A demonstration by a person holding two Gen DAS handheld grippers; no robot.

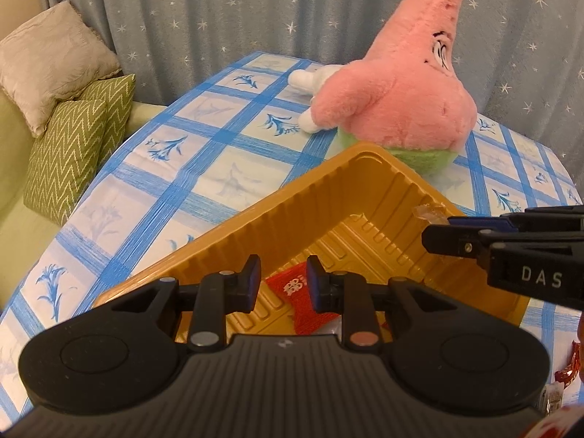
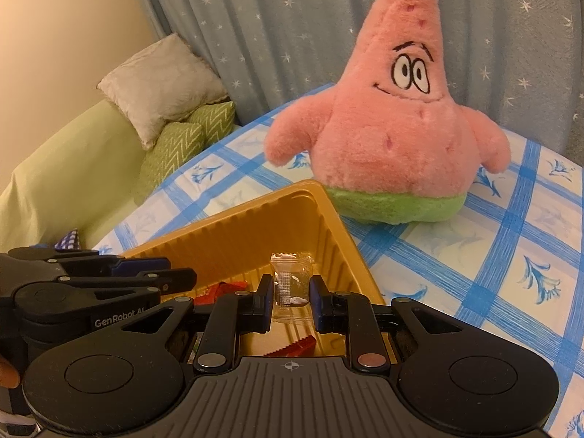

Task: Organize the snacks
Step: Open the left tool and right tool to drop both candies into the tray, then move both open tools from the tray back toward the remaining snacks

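Left gripper (image 1: 281,281) over the near part of the gold tray (image 1: 368,168), jaws drawn close with a narrow gap, nothing visibly pinched; a red snack packet (image 1: 292,286) lies on the tray floor right below that gap, partly hidden by the fingers, contact can't be told. Right gripper (image 2: 291,297) pinching a clear snack wrapper (image 2: 290,273), pads pressed on both its sides; the wrapper stands upright between them and pokes out past the fingertips, above the tray interior toward its far corner. In the left wrist view the right gripper comes in from the right edge with a scrap of clear wrapper at its tip over the tray's right wall. More red packets (image 2: 292,346) on the tray floor near the right gripper's base. Tray sits on the table, blue-checked tablecloth (image 2: 474,255), one corner pointing at the far edge. Just beyond that corner a pink starfish plush (image 2: 383,138) stands upright on the cloth, touching or nearly touching the tray. Off the table's left side: a green sofa with a beige cushion (image 2: 164,84) and zigzag green cushions (image 1: 73,153). Starred grey curtain (image 1: 255,11) behind everything.
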